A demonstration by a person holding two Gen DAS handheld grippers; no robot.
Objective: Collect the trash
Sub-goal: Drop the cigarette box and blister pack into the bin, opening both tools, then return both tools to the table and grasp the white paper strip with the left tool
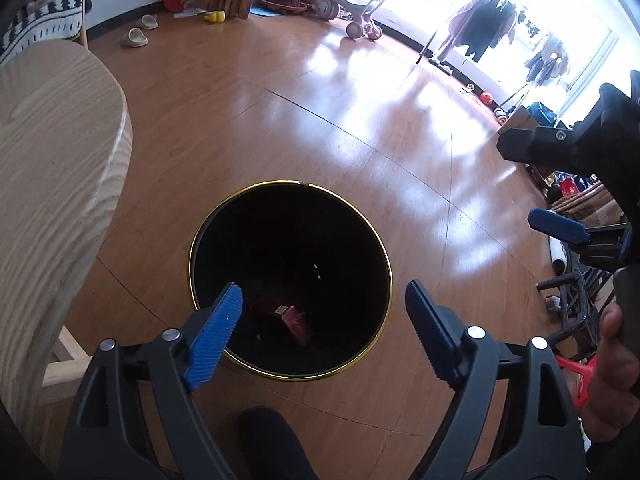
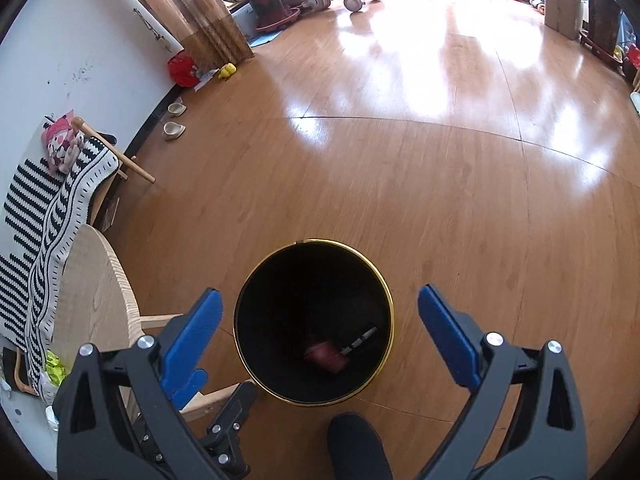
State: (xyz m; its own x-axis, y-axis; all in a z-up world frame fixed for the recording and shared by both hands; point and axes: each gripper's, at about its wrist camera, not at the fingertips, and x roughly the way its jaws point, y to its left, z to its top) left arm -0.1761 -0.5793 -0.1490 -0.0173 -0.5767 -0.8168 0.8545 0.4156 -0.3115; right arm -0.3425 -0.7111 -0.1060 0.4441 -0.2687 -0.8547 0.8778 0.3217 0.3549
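Fingers [image 1: 218, 332] of the left gripper [image 1: 324, 320] and of the right gripper [image 2: 320, 332] are spread wide and hold nothing, above a black, gold-rimmed trash bin [image 2: 384, 280] on the wooden floor [image 2: 400, 180]. A red wrapper [image 1: 295, 323] lies at the bin's bottom; its small label is unreadable. A round wooden worktop [image 1: 52, 152] stands at nine o'clock.

Both views look down, sharing bin [image 1: 290, 280] [image 2: 314, 322]

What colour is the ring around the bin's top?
Gold, on a black bin; clearest in the right wrist view.
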